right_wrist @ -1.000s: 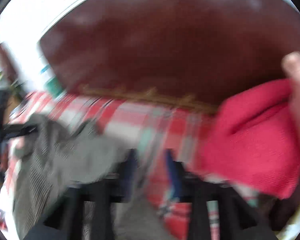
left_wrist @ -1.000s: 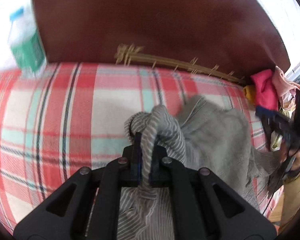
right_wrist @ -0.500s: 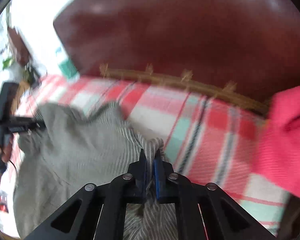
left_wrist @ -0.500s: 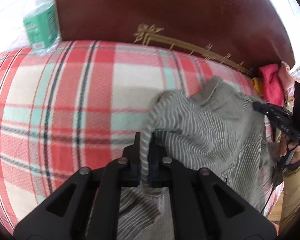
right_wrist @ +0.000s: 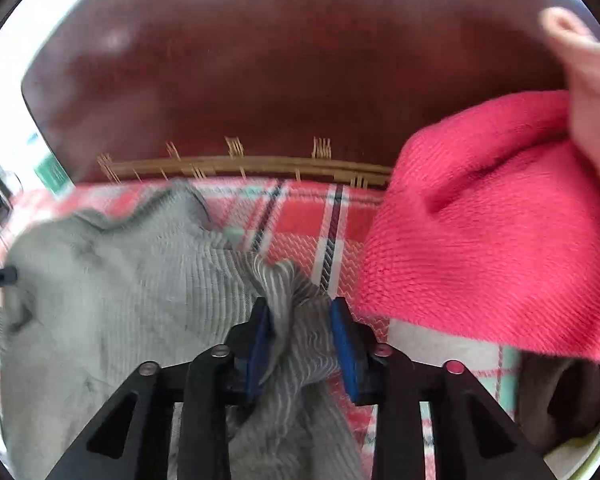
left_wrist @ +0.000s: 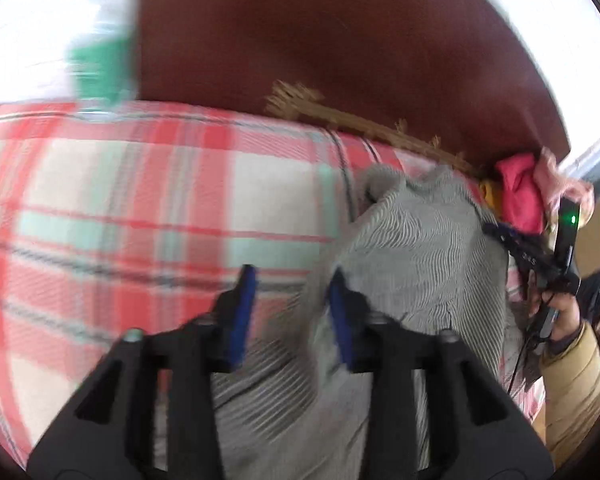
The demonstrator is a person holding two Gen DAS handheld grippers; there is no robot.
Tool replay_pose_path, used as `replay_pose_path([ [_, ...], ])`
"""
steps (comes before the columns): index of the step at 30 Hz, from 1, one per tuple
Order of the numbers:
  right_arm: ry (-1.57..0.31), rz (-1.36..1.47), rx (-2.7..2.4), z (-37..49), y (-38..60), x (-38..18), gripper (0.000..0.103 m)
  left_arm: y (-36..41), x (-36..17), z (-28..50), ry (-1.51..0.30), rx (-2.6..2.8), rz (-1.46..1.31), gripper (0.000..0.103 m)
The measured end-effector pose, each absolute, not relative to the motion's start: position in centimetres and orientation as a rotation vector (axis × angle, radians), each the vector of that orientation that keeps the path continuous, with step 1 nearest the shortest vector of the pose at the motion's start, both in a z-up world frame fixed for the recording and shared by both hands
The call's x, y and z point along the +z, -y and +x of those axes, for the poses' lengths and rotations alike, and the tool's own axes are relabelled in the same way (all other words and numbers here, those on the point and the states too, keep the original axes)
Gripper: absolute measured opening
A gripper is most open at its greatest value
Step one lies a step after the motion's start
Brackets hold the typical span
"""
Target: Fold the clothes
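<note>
I am working over the plaid bedspread (left_wrist: 148,208), which is filling most of both views and running back to the dark headboard (right_wrist: 260,80). The grey striped shirt (right_wrist: 112,304) is lying on it, spread out with its long axis running across the bed between my two hands, collar end pointing toward the headboard; through my left camera it is stretching along the right part of the spread, toward the bed's right edge. Wide bare plaid is lying open to the left of the shirt. Close to the shirt's right edge a red knitted garment (right_wrist: 492,240) is sitting, with a pink one (right_wrist: 592,92) behind it. A blurred bottle (left_wrist: 100,52) is standing at the far left corner by the headboard. My left tongs (left_wrist: 292,284) are standing apart, the shirt's edge lying loose between them. My right tongs (right_wrist: 300,312) are apart too, a bunched fold of the shirt resting between the blue pads (right_wrist: 256,344) without being squeezed.
</note>
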State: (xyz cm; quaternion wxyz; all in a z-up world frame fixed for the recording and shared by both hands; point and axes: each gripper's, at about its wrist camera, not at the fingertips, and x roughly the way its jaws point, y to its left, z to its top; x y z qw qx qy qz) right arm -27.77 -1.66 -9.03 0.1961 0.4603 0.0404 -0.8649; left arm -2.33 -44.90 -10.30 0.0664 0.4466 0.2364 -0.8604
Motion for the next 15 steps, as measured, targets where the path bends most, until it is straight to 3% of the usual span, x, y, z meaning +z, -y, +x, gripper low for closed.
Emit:
replay_pose_path([
  [3, -0.069, 1.191, -2.371, -24.1, 1.2, -6.1, 0.047, 46.8, -8.5, 3.2, -0.656, -2.609, 1.278, 0.046],
  [6, -0.137, 1.108, -2.277, -19.4, 2.3, -3.9, 0.055, 47.0, -8.8, 7.5, -0.563, -2.592, 1.301, 0.060],
  [9, -0.190, 1.072, -2.158, -14.0, 3.9, -3.5, 0.061, 46.6, -10.9, 11.1, -0.474, -2.529, 1.373, 0.061],
  [15, -0.177, 1.069, -1.965, -6.0, 9.0, -6.4, 0.065, 46.8, -16.3, 15.7, -0.633, -2.422, 1.442, 0.061],
])
